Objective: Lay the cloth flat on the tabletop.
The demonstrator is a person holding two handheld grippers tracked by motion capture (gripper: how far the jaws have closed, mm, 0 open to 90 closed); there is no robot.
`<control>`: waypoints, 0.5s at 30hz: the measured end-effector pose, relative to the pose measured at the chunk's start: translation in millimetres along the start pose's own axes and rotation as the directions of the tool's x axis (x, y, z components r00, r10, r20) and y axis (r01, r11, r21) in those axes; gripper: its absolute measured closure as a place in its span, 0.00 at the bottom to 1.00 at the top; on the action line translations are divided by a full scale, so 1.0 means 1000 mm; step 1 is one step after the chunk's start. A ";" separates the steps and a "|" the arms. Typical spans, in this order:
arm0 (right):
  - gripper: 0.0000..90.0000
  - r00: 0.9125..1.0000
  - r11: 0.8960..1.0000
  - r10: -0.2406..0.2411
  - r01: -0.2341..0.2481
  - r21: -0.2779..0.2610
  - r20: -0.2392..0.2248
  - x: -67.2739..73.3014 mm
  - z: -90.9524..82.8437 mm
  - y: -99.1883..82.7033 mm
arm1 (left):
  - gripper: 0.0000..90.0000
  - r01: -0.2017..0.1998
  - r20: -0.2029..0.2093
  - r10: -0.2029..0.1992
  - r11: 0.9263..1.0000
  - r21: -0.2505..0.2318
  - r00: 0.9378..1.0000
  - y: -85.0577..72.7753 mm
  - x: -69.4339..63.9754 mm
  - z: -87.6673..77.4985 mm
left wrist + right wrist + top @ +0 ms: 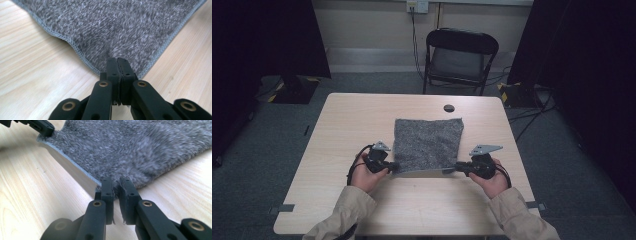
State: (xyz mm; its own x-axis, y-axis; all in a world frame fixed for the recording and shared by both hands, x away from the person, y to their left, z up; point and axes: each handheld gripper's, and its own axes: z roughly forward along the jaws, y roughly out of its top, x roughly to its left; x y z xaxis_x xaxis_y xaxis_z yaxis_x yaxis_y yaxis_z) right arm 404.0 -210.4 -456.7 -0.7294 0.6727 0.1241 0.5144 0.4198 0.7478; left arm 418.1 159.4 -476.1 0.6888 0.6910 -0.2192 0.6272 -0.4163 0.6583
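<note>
Cloth (428, 142) corners clamped: L claw (117, 62) tight, R claw (115, 185) w/ slight gap; near edge lifted, underside hidden.

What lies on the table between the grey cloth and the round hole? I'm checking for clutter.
Nothing: in the high view, bare tabletop separates the grey cloth from the round hole.

The cloth (428, 142) I'm holding is a fuzzy grey knit, rough and matt, with a smoother stitched hem. My left hand-held gripper (117, 65) and right hand-held gripper (116, 186) look like matt black plastic with brassy metal rivets. The bench (362, 115) is pale wood-grain laminate, smooth with a faint sheen.
</note>
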 end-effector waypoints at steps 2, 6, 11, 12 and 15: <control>0.90 1.000 1.000 0.009 -0.009 -0.003 0.009 -0.001 0.000 -0.002 | 0.99 0.007 -0.003 -0.007 1.000 0.003 1.000 -0.004 0.003 -0.001; 0.87 0.999 0.999 0.032 -0.031 -0.019 0.018 -0.003 0.001 -0.001 | 0.99 0.008 0.003 -0.008 1.000 0.012 1.000 -0.009 0.004 -0.001; 0.77 0.997 0.998 0.059 -0.059 -0.010 0.041 -0.003 0.014 -0.003 | 0.99 0.012 -0.013 -0.012 1.000 -0.001 1.000 -0.011 0.004 -0.001; 0.76 0.997 0.999 0.050 -0.050 0.000 0.052 -0.003 0.018 -0.003 | 0.99 0.012 -0.006 -0.012 1.000 0.000 1.000 -0.011 0.004 -0.002; 0.70 0.997 0.999 0.045 -0.046 0.025 0.063 0.000 0.034 -0.002 | 0.99 -0.003 0.006 0.003 1.000 0.005 1.000 -0.010 0.002 -0.001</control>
State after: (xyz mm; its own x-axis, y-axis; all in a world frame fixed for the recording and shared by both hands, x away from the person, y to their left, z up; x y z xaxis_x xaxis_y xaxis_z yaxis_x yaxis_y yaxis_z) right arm 418.4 -191.0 -480.8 -0.6758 0.7279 0.1159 0.5587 0.4034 0.7246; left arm 413.4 165.5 -482.3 0.6932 0.6859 -0.2216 0.6266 -0.4216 0.6554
